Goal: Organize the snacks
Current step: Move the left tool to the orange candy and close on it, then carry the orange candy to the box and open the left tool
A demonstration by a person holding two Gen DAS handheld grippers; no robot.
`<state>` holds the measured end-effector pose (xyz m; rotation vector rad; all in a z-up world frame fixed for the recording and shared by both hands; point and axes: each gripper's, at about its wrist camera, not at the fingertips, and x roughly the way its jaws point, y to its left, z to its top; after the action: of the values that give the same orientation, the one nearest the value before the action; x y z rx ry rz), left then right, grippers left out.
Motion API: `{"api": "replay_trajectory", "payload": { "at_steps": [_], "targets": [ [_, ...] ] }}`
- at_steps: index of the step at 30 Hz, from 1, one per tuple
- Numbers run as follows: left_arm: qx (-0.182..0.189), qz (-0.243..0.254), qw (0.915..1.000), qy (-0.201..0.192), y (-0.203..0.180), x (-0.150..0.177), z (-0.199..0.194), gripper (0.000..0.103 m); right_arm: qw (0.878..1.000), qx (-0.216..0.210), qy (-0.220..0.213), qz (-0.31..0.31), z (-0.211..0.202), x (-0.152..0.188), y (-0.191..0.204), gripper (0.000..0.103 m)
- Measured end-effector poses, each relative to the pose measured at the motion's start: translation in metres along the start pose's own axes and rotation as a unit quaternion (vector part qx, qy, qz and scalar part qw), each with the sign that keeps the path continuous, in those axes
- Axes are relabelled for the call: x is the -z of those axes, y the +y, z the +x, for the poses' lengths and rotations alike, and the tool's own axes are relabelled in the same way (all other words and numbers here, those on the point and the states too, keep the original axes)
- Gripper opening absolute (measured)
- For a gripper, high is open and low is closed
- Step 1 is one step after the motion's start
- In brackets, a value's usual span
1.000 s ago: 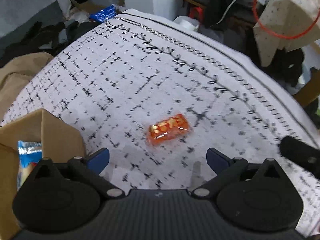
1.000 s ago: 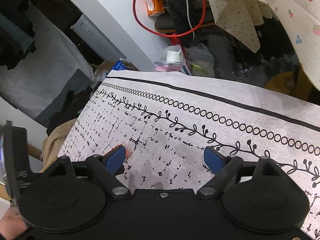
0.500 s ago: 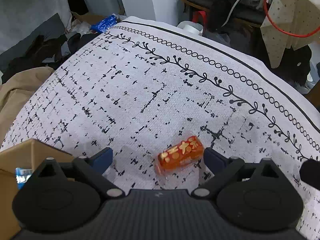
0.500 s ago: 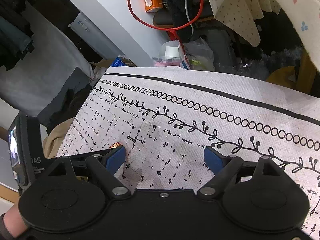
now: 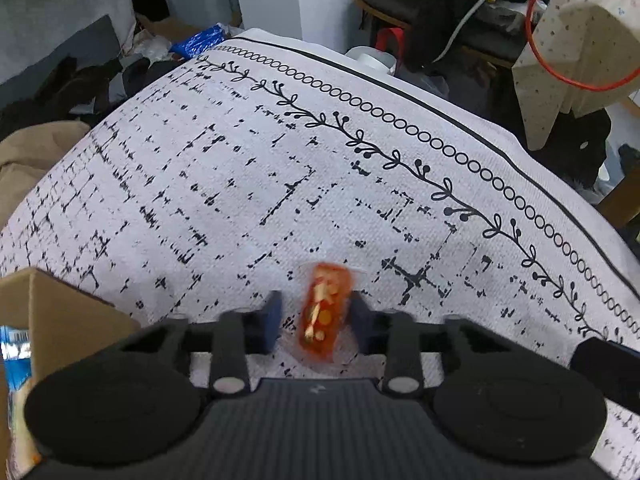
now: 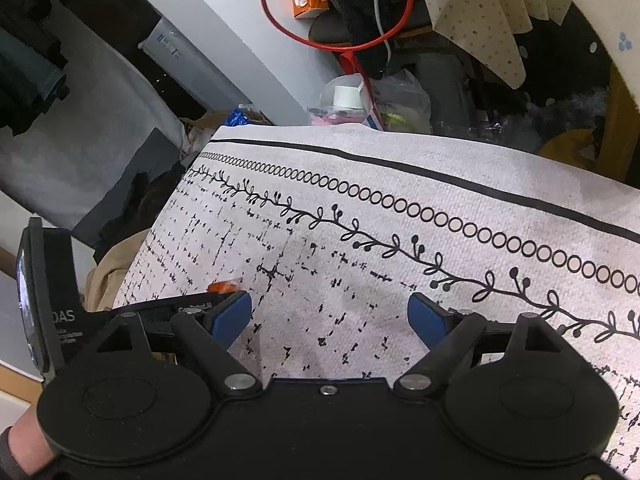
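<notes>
A small orange snack packet (image 5: 326,312) with pale flower marks stands lengthwise on the black-and-white patterned cloth (image 5: 280,160). My left gripper (image 5: 314,316) points steeply down at it, and its jaws are closing on the packet between the blue pads. The packet looks blurred. In the right wrist view only an orange corner of the packet (image 6: 224,286) shows behind the left gripper's body (image 6: 44,304). My right gripper (image 6: 330,316) hovers open over bare cloth, nothing between its fingers.
An open cardboard box (image 5: 68,312) stands at the near left and holds a blue packet (image 5: 14,344). Beyond the cloth's far edge lie dark clothes, a blue bag (image 5: 196,40), a red hoop (image 6: 336,8) and a dotted cloth (image 5: 580,52). A hand (image 6: 24,444) shows bottom left.
The left jaws went from wide apart to narrow around the orange packet, which turned from lying crosswise to lengthwise and came nearer. The right gripper kept still.
</notes>
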<state>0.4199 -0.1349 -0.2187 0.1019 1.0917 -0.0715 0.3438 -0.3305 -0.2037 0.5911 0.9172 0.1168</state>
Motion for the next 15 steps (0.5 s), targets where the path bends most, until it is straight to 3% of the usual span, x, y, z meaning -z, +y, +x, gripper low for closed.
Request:
{"api": "replay_trajectory", "payload": {
  "at_steps": [15],
  "targets": [
    [0.027,-0.056,0.9974,-0.035,0.021,0.007,-0.06,0.02,0.999,-0.026,-0.005,-0.038,-0.008,0.005,0.03,0.085]
  ]
}}
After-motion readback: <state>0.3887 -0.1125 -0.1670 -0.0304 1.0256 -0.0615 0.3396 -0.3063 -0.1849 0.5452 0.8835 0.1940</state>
